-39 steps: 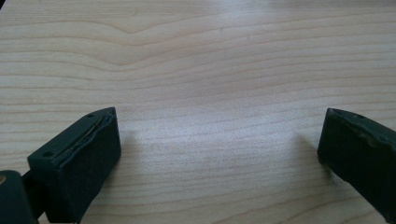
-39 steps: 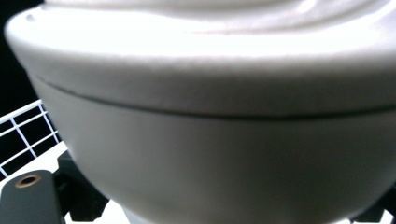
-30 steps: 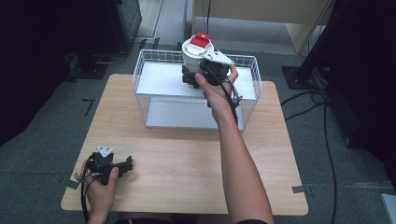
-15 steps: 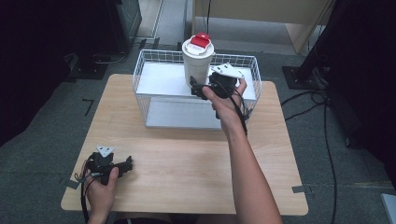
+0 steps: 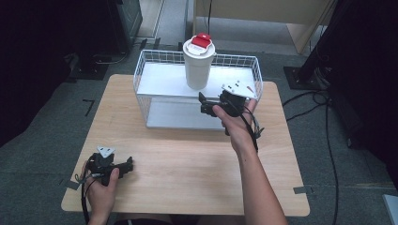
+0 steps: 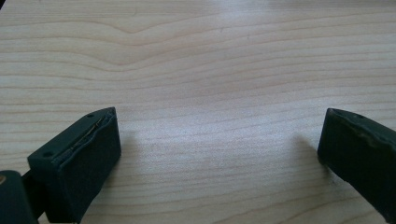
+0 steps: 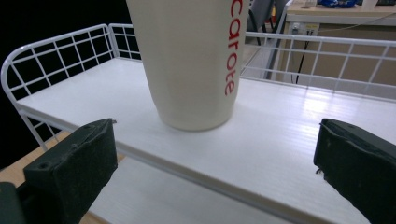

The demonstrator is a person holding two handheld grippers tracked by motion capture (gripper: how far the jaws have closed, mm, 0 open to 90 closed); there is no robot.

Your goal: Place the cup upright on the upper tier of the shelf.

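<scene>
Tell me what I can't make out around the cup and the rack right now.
- Cup: its top and lid are cut off by the upper edge of the right gripper view; the red lettering is partly cropped.
- Rack lower shelf: in the high view, largely hidden under the upper shelf; the right hand-held gripper and hand cover its front right.
- Left hand-held gripper: too small in the high view for jaw detail; the left gripper view shows them apart over bare table.

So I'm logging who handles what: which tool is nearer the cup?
Right. The right tool hangs open just in front of the cup on the rack's upper shelf; the left tool rests open on the table, far off near its front left corner.
</scene>
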